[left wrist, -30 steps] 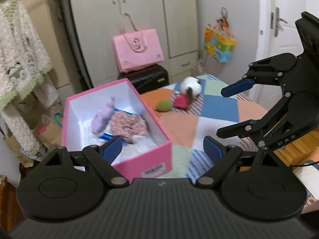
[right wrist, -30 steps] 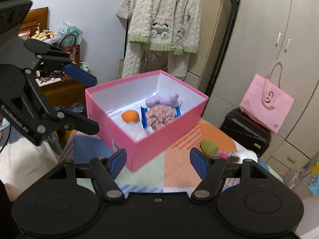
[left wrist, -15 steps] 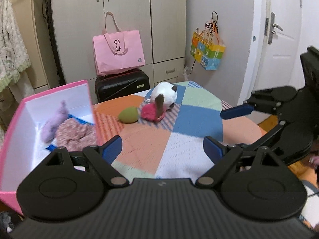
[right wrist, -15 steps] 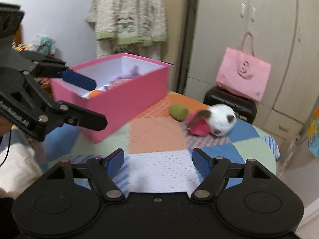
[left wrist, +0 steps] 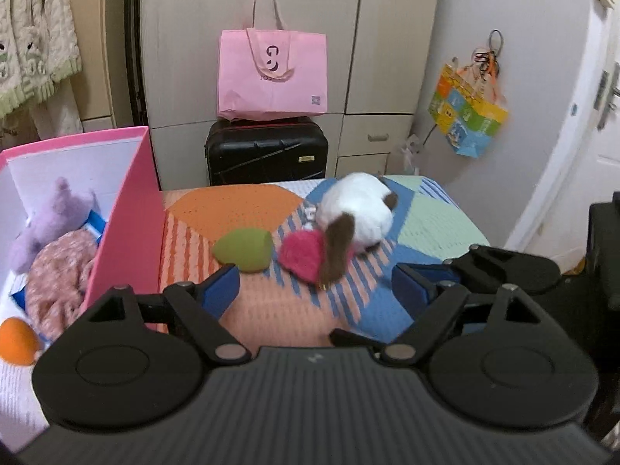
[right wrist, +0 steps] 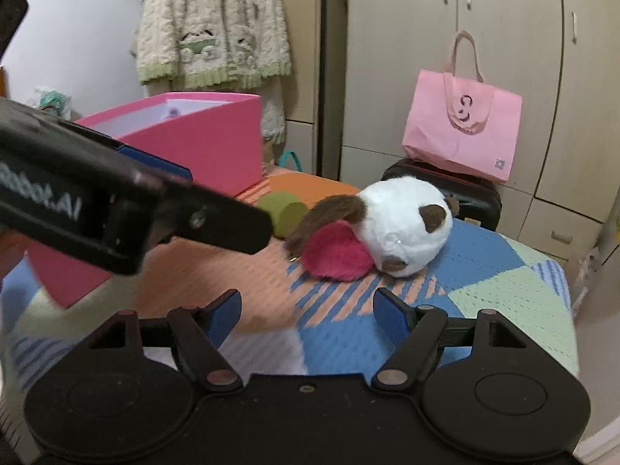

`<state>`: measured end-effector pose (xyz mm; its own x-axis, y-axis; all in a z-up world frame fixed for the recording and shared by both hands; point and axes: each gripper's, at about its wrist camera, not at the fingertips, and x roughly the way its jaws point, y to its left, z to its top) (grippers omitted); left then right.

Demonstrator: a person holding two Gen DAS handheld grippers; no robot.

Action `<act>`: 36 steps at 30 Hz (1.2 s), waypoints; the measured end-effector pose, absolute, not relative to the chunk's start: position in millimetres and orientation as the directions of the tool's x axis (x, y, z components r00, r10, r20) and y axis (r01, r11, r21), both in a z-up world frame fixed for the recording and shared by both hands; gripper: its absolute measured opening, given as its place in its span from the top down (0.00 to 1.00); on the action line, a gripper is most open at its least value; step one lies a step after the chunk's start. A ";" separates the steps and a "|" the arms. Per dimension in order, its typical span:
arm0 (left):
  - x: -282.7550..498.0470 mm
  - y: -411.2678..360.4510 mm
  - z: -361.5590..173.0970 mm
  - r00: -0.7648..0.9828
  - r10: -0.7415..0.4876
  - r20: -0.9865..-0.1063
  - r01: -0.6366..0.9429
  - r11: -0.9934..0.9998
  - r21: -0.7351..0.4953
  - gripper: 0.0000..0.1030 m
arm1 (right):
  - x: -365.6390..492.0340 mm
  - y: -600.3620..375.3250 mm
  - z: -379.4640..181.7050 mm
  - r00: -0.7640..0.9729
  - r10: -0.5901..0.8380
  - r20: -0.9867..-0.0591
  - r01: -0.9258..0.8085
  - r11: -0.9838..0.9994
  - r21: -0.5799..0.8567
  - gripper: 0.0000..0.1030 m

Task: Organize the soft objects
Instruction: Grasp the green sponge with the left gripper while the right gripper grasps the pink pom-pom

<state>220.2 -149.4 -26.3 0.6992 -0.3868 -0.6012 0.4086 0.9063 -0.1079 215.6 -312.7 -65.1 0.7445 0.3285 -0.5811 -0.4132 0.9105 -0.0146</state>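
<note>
both my left hand-held gripper [left wrist: 316, 290] and right hand-held gripper [right wrist: 306, 312] are spread, empty. the white plush [right wrist: 403, 224] lies on the worktop [right wrist: 484, 283] against the pink pouf [right wrist: 335, 252]; light, squashy, so i'd pinch its rounded body.

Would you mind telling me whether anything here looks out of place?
Three soft items remain outside the pink box on the patchwork cloth: a green sponge, a magenta fluffy piece and a white-and-brown plush lying against it.
</note>
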 end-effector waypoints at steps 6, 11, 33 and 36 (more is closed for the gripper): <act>251.2 -152.7 -41.9 0.710 -0.295 -0.639 0.322 0.943 -0.077 0.30 | 246.8 -310.5 -70.1 0.749 0.319 -0.581 -0.382 0.924 0.014 0.25; 266.2 -156.2 -55.3 0.722 -0.232 -0.652 0.270 0.962 -0.043 0.35 | 255.0 -305.1 -75.8 0.764 0.293 -0.575 -0.366 0.931 -0.013 0.26; 295.0 -151.1 -77.7 0.768 -0.179 -0.615 0.126 0.984 -0.128 0.52 | 264.0 -299.5 -83.6 0.774 0.260 -0.577 -0.354 0.934 -0.054 0.59; 292.1 -151.1 -76.3 0.770 -0.180 -0.612 0.134 0.984 -0.120 0.56 | 261.1 -299.8 -82.2 0.779 0.263 -0.569 -0.359 0.931 -0.061 0.64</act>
